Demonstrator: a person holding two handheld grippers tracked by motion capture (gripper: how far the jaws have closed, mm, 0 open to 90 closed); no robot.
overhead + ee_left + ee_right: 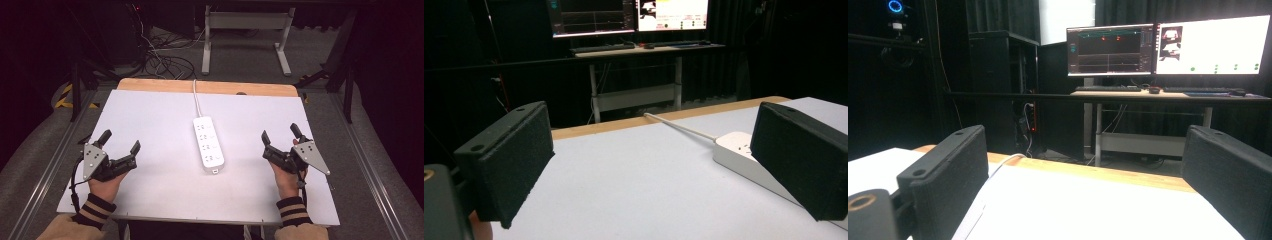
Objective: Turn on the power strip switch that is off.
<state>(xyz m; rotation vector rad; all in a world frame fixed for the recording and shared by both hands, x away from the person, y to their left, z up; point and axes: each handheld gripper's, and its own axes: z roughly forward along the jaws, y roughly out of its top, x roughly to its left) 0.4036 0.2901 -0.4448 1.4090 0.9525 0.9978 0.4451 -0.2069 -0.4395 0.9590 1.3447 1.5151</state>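
Note:
A white power strip [208,142] lies lengthwise in the middle of the white table top [160,185], its cord [196,100] running to the far edge. The left gripper [120,141] rests near the table's left side, open with nothing between its jaws. On the right side the right gripper [280,135] is also open and holds nothing. In the left gripper view the power strip [739,150] sits ahead to the right, partly behind the right pad, and the gripper [651,165] gapes wide. The right gripper view has its gripper [1088,190] open above the table.
A wooden strip [207,87] borders the table's far edge. Beyond it stand a desk frame [245,35] and tangled cables [165,60] on the floor. Lit monitors [1168,47] sit on a far desk. Metal rails [45,165] flank the table.

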